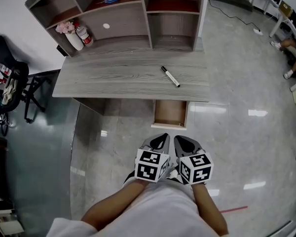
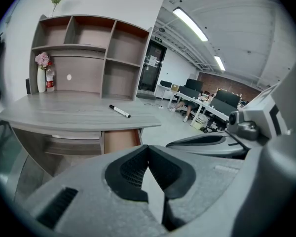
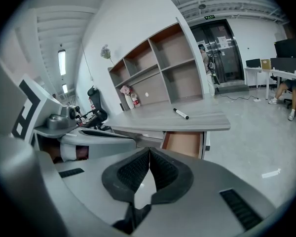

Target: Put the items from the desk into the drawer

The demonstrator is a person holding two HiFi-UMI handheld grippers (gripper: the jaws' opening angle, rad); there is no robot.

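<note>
1. A vase (image 1: 73, 38) of pink flowers stands at the back left of the table (image 1: 113, 75).
2. The left tool (image 1: 162, 140) hangs in front of the table, well apart from it, with its jaws pressed together on nothing.
3. The drawer (image 1: 170, 113) stands open under the table's front edge.
4. The marker (image 1: 170, 76) lies on the table top, right of centre.
5. The right tool (image 1: 184, 141) hangs in front of the table too, with its jaws closed and empty.

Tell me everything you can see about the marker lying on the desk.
The marker is a slim pen with a white barrel and a black cap, dark at the other end too. It lies flat and diagonal on the grey wood-grain desk, on its right half, back from the edge over the open drawer. Only the desktop touches it.
</note>
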